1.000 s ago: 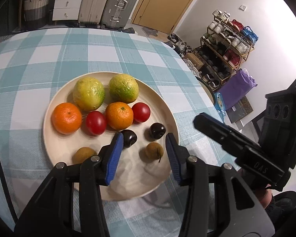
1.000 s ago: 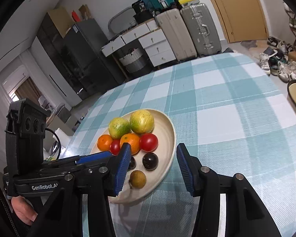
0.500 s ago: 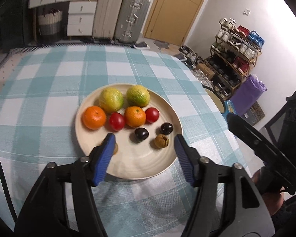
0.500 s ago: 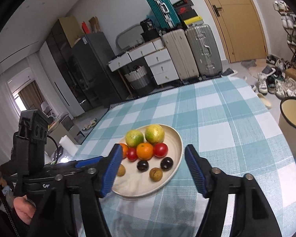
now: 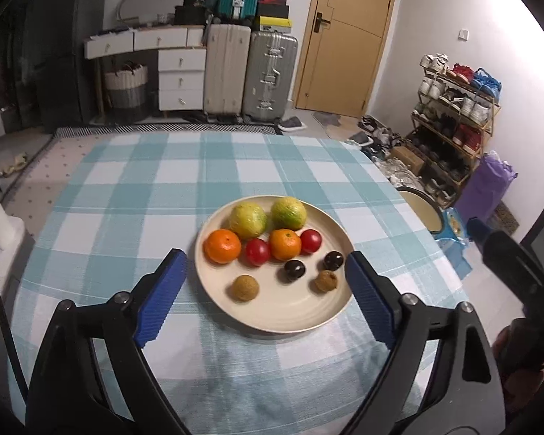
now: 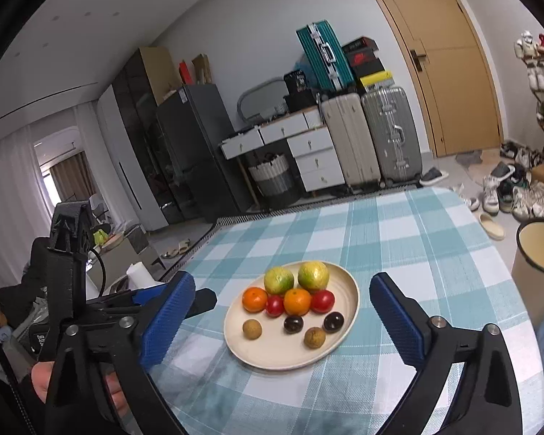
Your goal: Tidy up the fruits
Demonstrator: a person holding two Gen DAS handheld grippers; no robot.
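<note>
A cream plate [image 5: 290,317] sits on the checked tablecloth and holds fruit in rows: two green-yellow citrus [image 5: 247,220], two oranges [image 5: 222,245], two red tomatoes [image 5: 258,251], two dark plums [image 5: 295,269] and two brown longans [image 5: 244,287]. My left gripper [image 5: 266,295] is open and empty, held above the plate's near side. My right gripper [image 6: 283,320] is open and empty, with the plate [image 6: 272,357] seen between its fingers. The left gripper also shows at the left of the right wrist view [image 6: 185,299].
The round table with a teal checked cloth [image 5: 156,195] drops off on all sides. A cream bin [image 6: 538,253] stands on the floor at the right. Suitcases [image 5: 268,72], drawers and a shoe rack [image 5: 453,116] line the far walls.
Both grippers have pulled back and risen away from the plate and opened wider. The fruit has not moved.
</note>
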